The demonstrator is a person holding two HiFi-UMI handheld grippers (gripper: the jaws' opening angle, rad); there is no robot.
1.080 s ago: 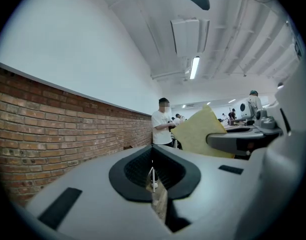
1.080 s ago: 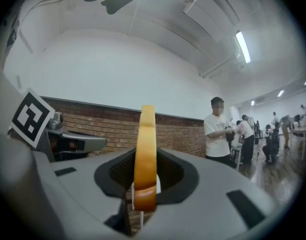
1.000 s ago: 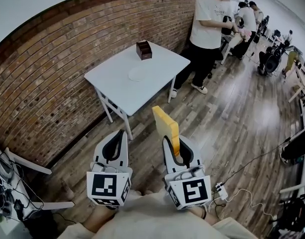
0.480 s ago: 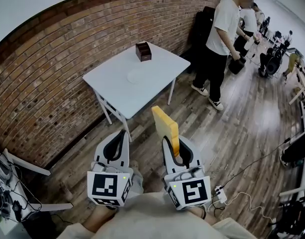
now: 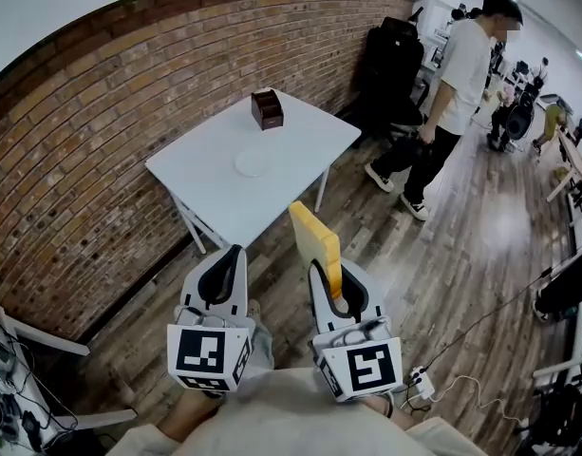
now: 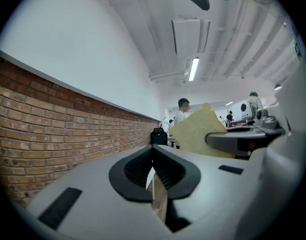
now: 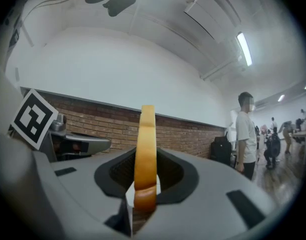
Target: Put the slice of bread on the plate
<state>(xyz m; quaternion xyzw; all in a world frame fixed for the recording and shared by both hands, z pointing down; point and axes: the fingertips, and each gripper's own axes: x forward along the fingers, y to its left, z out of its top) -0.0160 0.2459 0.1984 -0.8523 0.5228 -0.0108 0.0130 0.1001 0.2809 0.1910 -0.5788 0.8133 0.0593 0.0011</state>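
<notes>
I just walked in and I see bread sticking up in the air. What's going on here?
A person is holding a hand-held gripper in each hand. The right hand-held gripper is pinching a slice of bread, which stands upright on its edge. The left hand-held gripper is closed with nothing in it. The bread is meant for the plate on the white table ahead by the brick wall, and it is not there yet.

Yellow slice of bread (image 5: pixel 316 239), white table (image 5: pixel 219 202) and plate (image 5: pixel 241 165), red-brown brick wall (image 5: pixel 82 160).
</notes>
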